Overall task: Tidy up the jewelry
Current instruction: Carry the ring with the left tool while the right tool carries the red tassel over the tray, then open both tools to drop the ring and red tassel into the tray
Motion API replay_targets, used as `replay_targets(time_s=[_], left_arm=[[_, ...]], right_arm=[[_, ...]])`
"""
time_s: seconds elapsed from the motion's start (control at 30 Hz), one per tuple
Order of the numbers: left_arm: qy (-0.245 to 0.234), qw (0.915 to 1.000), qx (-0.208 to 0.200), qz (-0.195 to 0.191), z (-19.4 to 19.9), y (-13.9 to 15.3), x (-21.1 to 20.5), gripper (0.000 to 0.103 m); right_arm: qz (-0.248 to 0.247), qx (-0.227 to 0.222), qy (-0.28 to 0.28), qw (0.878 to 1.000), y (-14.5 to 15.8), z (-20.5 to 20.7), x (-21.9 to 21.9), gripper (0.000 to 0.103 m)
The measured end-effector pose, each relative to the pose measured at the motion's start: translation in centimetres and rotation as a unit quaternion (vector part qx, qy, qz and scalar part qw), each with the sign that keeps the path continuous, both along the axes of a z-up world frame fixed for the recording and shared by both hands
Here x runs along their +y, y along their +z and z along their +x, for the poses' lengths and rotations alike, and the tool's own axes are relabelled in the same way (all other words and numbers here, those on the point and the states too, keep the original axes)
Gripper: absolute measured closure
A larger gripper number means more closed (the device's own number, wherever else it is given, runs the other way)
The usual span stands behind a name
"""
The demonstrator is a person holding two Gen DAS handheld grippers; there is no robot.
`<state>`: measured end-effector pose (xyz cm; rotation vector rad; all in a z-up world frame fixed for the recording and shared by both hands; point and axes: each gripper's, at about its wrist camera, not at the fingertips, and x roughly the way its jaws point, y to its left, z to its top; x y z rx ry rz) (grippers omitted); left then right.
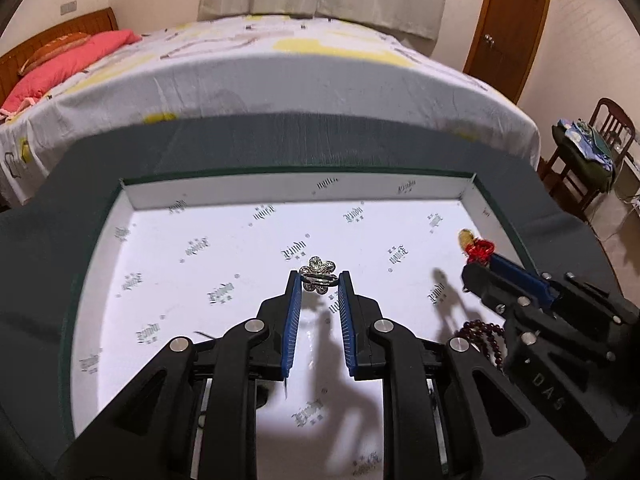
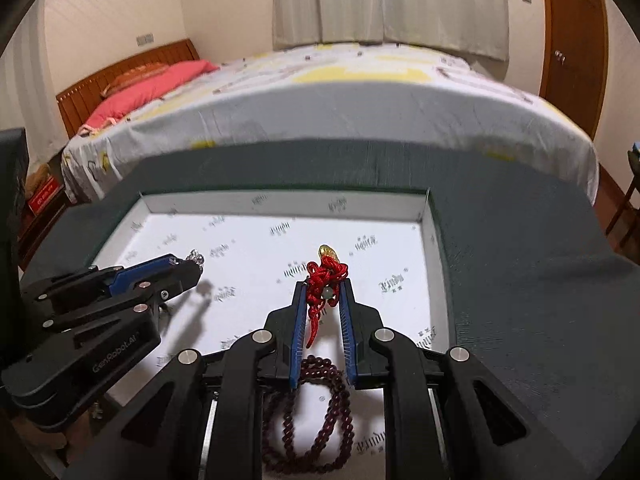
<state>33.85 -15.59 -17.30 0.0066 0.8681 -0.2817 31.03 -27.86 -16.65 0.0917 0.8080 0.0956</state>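
My left gripper is shut on a silver flower-shaped ring, held above the white printed floor of a shallow box. My right gripper is shut on the red knotted cord of a dark red bead necklace, which hangs down below the fingers; a gold charm sticks out at the tips. The right gripper also shows in the left wrist view at the right, and the left gripper shows in the right wrist view at the left.
The box has green walls and sits on a dark grey cloth. A bed with a white and yellow sheet stands behind. A chair with clothes is at the far right.
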Motion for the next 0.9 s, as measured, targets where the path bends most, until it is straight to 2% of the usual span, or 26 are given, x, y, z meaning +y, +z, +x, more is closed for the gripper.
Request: replay_targets(time_s=[0.3, 0.33, 0.37, 0.43, 0.57, 0.7, 0.83, 0.9], left_arm=[[-0.008, 0.9997, 0.020, 0.009, 1.0, -1.3, -0.6, 0.084], [-0.009, 0.9997, 0.020, 0.007, 1.0, -1.3, -0.6, 0.083], [-0.010, 0.9998, 0.018, 0.006, 1.0, -1.2, -0.6, 0.078], [-0.009, 0.9998, 0.013, 0.007, 1.0, -1.0, -0.6, 0.070], [-0.005, 1.0000, 0.006, 0.004, 0.8, -0.6, -0.2, 0.054], [-0.001, 0.9999, -0.008, -0.007, 0.0, 0.5, 0.6, 0.045], [0.001, 0.9992, -0.036, -0.017, -1.6, 2.8, 1.6, 0.032], [0.005, 0.9983, -0.055, -0.020, -3.0, 4.1, 2.2, 0.028]], right_arm=[[0.008, 0.018, -0.001, 1.000, -1.0, 0.2, -0.4, 0.083], [0.009, 0.016, -0.002, 1.000, -0.9, 0.1, -0.4, 0.075], [0.009, 0.013, -0.002, 1.000, -0.8, 0.1, -0.5, 0.064], [0.005, 0.007, -0.001, 1.000, -0.6, 0.0, -0.4, 0.057], [0.005, 0.002, -0.002, 1.000, -0.1, -0.4, -0.6, 0.057], [0.008, -0.009, -0.008, 1.000, 1.0, -0.9, -1.0, 0.056], [0.004, -0.031, -0.016, 0.999, 2.8, -2.4, -0.8, 0.056], [0.001, -0.041, -0.019, 0.999, 3.6, -3.3, -0.7, 0.056]])
